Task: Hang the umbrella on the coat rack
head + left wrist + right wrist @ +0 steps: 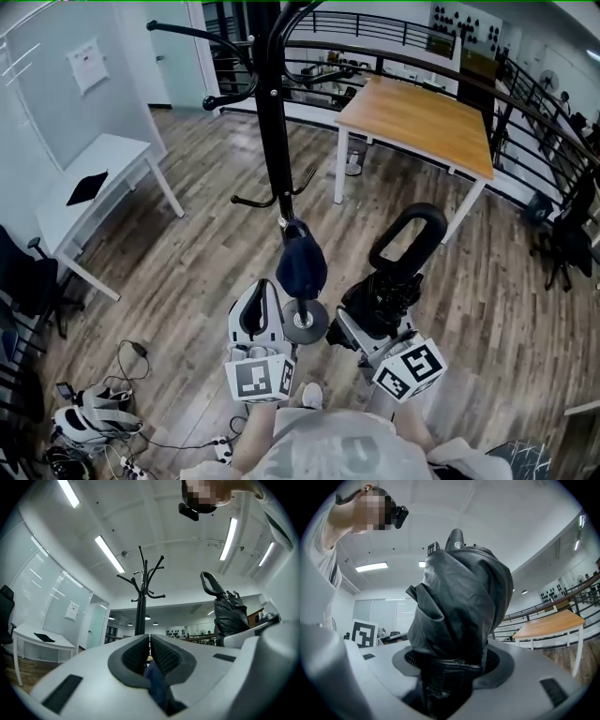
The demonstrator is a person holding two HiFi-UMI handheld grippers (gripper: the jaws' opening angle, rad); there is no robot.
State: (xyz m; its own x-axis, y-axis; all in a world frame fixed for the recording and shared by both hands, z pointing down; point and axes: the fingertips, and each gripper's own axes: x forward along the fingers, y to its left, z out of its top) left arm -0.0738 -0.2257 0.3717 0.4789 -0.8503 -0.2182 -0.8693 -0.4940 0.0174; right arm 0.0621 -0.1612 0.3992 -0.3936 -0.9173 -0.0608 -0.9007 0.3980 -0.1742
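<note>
The black coat rack [272, 122] stands straight ahead on its round base [305, 323]; in the left gripper view the coat rack [142, 602] rises with bare curved hooks. My right gripper [368, 317] is shut on a folded black umbrella [386, 292], held upright with its loop handle [410, 234] on top. That umbrella [459, 602] fills the right gripper view, clamped in my right gripper [452, 663]. My left gripper [266, 287] is by the pole, next to a dark blue cloth bundle [300, 265]. Blue cloth [157, 681] sits pinched in my left gripper [150, 651]. The umbrella [229, 613] shows at its right.
A wooden table [422, 117] stands behind the rack on the right, with a black railing [394, 56] beyond it. A white desk [94, 183] is on the left by a glass wall. Cables and shoes [94, 422] lie on the floor at the lower left.
</note>
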